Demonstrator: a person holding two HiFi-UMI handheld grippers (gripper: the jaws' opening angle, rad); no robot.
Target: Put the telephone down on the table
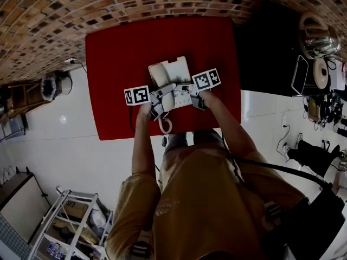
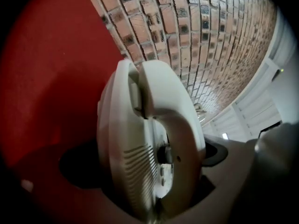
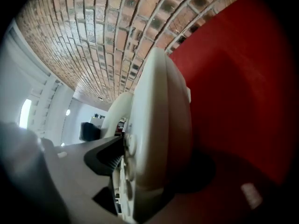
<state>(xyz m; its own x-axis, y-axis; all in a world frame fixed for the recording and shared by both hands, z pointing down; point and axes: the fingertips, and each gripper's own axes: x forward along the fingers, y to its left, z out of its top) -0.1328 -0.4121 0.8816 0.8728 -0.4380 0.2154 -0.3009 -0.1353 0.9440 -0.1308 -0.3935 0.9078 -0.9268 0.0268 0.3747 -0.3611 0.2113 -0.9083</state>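
Observation:
A cream telephone [image 1: 172, 75] with its handset on the cradle lies on the red table [image 1: 119, 64], its coiled cord [image 1: 165, 124] hanging over the near edge. My left gripper [image 1: 157, 104] stands at the phone's near left side and my right gripper [image 1: 193, 97] at its near right side. In the left gripper view the telephone [image 2: 140, 139] stands edge-on between the wide jaws of the left gripper [image 2: 148, 162], and the pads do not press on it. In the right gripper view the telephone [image 3: 159, 125] fills the gap of the right gripper [image 3: 153, 164], whose pads stand apart from it.
A black surface with a metal kettle [image 1: 319, 37] adjoins the table on the right. Cables and gear [image 1: 320, 112] lie on the white floor at right. A round fan-like object [image 1: 51, 85] stands left of the table, a white rack [image 1: 76, 221] at lower left. Brick paving lies beyond.

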